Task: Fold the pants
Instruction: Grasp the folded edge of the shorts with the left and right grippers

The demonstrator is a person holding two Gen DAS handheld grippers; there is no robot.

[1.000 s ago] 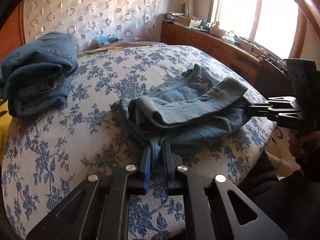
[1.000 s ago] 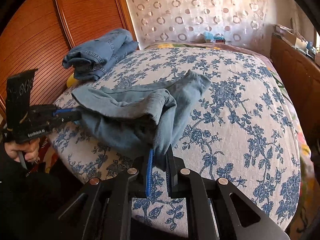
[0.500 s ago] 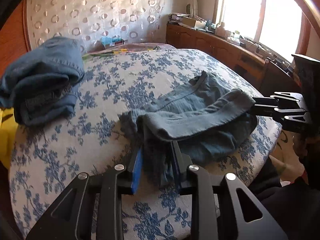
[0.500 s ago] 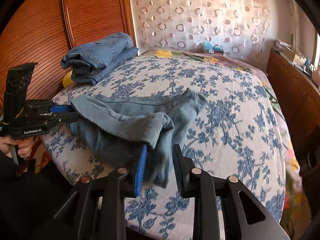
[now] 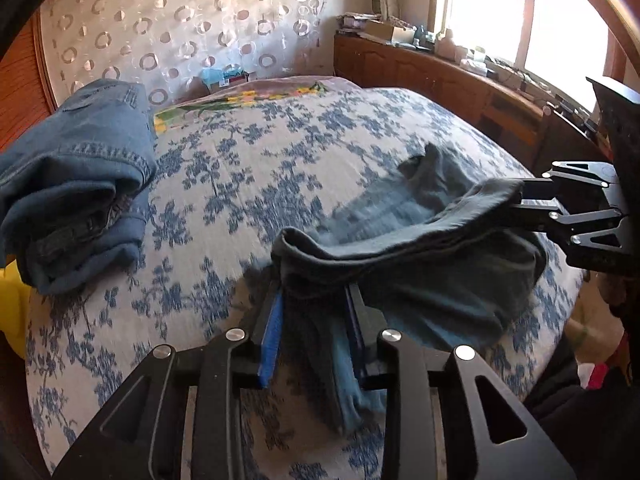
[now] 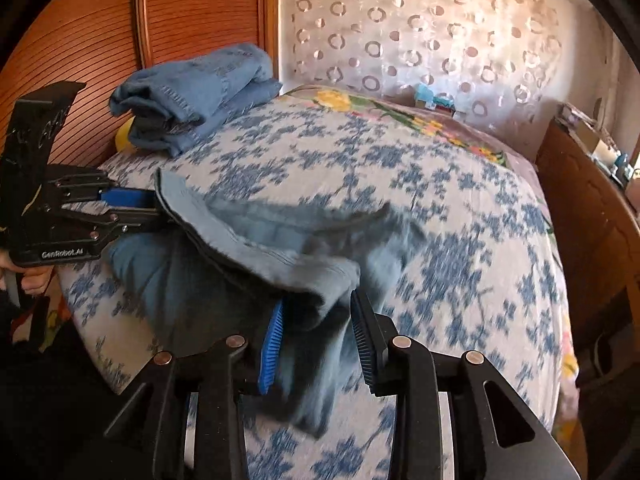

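Each wrist camera looks steeply down along its own fingers from the bed's near edge, close above the grey-blue pants (image 5: pixel 420 248) both share, facing the far curtain.

Two pairs of pants — one grey-blue pair (image 5: pixel 404 248) loose; one denim pair (image 5: pixel 76 196) folded.

Motion-blurred pants (image 6: pixel 280 248); cloth over left tongs' (image 5: pixel 316 300) tips.

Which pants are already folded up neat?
The darker denim jeans stacked by the wooden headboard. The grey-blue pants between the jaws lie loose and rumpled at the bed's near edge.
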